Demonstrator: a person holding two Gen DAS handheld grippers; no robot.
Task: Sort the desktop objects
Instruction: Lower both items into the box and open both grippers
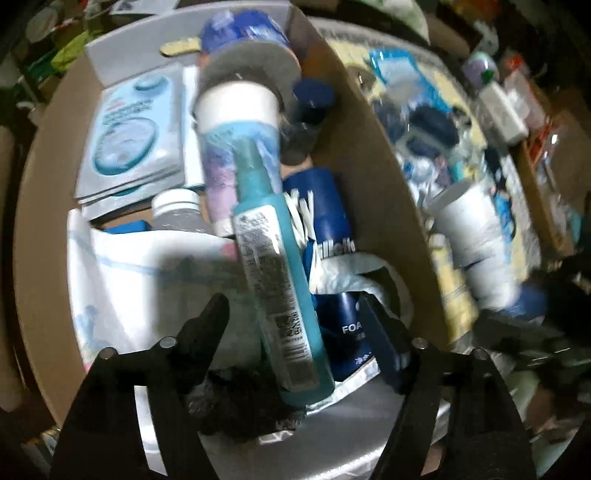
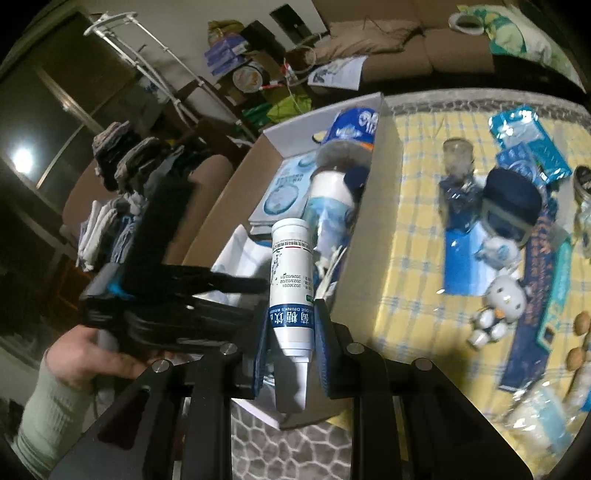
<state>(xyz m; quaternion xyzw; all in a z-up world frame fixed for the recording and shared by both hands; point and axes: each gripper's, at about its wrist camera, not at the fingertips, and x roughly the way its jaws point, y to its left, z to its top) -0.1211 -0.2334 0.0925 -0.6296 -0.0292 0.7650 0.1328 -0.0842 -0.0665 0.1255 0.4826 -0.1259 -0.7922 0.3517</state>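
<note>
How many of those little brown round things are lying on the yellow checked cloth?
2. One brown round thing lies right of the white cat figure, the other just below it, both near the picture's right edge. More may be cut off there.

Brown upholstered sofa is running along the far pale wall, beige cushion lying on it. Dark glazed window is reflecting a round lamp glare; white metal drying rack is leaning nearby, beside stacked folded clothes.
</note>
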